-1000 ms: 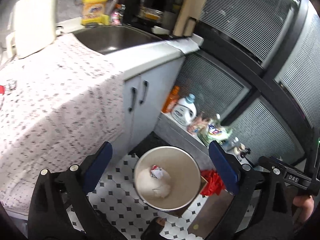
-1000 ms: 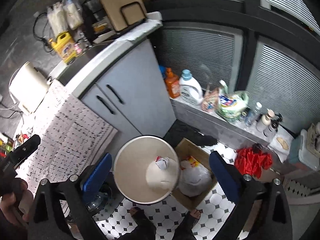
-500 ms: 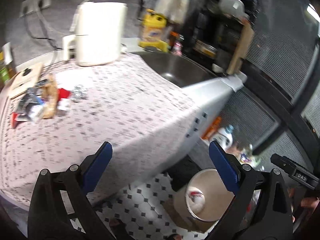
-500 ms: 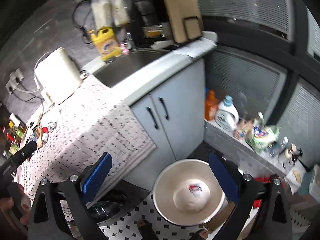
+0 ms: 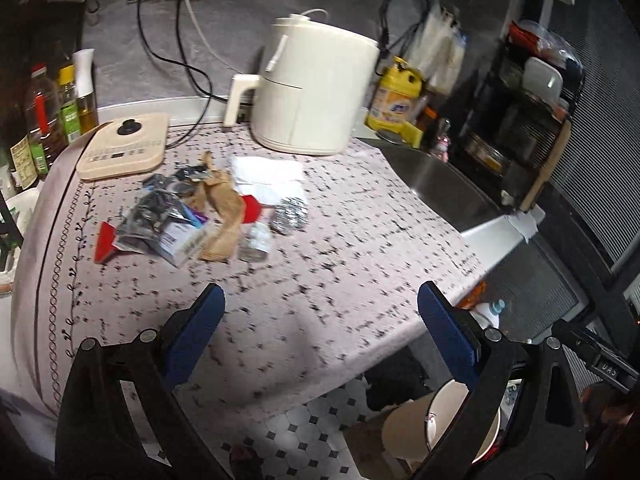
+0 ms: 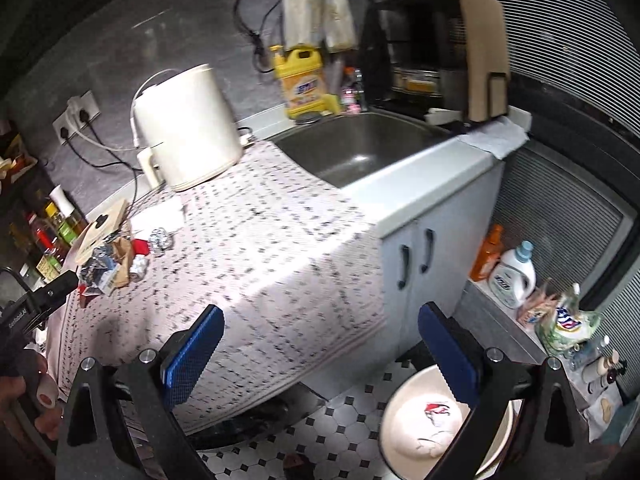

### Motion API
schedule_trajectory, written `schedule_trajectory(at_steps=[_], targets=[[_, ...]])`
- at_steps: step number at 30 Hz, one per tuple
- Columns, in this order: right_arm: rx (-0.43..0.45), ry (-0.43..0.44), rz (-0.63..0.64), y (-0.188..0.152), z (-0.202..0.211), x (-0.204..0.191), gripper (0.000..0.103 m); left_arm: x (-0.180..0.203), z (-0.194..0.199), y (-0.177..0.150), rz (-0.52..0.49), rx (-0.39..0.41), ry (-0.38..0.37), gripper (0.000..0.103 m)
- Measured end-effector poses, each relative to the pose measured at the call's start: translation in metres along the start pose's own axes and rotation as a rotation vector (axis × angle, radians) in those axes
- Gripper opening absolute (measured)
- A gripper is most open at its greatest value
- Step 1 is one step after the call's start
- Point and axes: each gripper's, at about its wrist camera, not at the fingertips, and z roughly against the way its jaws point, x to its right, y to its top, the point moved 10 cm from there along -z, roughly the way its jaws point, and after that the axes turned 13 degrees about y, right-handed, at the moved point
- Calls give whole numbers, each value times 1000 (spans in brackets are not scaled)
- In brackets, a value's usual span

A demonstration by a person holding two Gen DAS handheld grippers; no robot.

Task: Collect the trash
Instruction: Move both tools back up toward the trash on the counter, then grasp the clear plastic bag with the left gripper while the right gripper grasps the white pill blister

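Both grippers' jaws apart, empty; trash pile (image 5: 192,212) on tablecloth (image 5: 320,264) beside air fryer (image 5: 312,88); bin (image 6: 432,416) on floor.

Left gripper (image 5: 320,332): jaws spread wide, nothing between the blue pads (image 5: 196,328).
Right gripper (image 6: 320,352): jaws equally wide apart, blue pads (image 6: 448,354) bare.
Left hand (image 6: 38,396): seen at the right-wrist view's left edge, wrapped around its gripper's black handle.
Right hand (image 5: 600,404): partly visible at the left-wrist view's lower right.
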Motion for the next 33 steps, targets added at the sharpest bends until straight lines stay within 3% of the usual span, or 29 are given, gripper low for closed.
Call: schedule_trajectory(at_steps=[18, 30, 32, 33], targets=[[-48, 113, 37, 6, -99, -130, 95, -126, -59, 50, 33, -4, 41, 96], [-117, 66, 25, 1, -135, -160, 95, -137, -121, 53, -8, -105, -11, 96], [-129, 63, 33, 0, -139, -164, 95, -136, -132, 48, -21, -128, -8, 89], [-137, 61, 40, 0, -142, -166, 95, -135, -136, 46, -10, -145, -20, 76]])
